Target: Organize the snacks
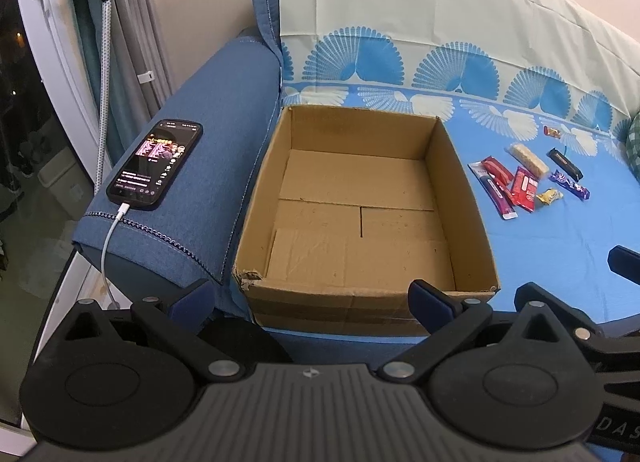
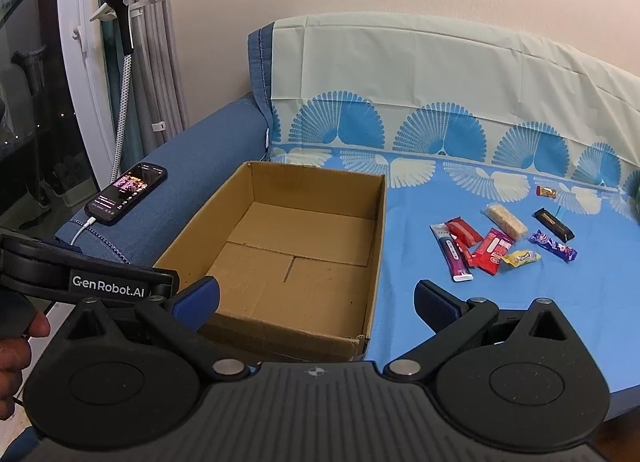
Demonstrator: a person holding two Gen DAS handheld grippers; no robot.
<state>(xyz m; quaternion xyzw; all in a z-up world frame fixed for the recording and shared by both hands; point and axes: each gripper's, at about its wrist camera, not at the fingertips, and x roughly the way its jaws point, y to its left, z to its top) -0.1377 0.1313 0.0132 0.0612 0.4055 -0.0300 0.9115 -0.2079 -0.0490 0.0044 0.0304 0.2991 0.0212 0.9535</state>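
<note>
An open cardboard box sits on the blue sofa seat with nothing inside. To its right lie several wrapped snacks: red bars, a purple stick, a pale rice bar, a yellow candy, a black bar and a purple bar. My left gripper hangs open before the box's near wall, holding nothing. My right gripper is open too, above the box's near right corner, well short of the snacks.
A phone on a white charging cable lies on the blue armrest left of the box. A patterned blue cloth covers the seat and backrest. A garment steamer, curtains and a window stand at the far left. A hand holds the left gripper.
</note>
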